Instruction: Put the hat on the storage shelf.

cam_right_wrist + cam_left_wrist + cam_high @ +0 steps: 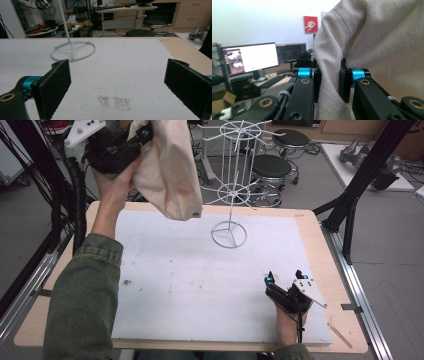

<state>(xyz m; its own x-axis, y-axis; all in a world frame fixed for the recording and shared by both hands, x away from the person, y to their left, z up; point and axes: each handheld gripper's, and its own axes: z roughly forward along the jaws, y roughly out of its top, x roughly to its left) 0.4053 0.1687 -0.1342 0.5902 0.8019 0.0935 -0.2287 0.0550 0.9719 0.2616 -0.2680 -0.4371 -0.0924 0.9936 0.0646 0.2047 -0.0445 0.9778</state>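
Your left hand-held gripper is clamped on a fold of the cloth bag, raised above the bench's far left; the bag hangs long-axis down below it, and the wire rack stands just to its right. Right hand-held gripper rests wide open, empty, well apart. The bag's handles and opening are hidden.

One cloth bag, one white wire rack, two grippers, two stools
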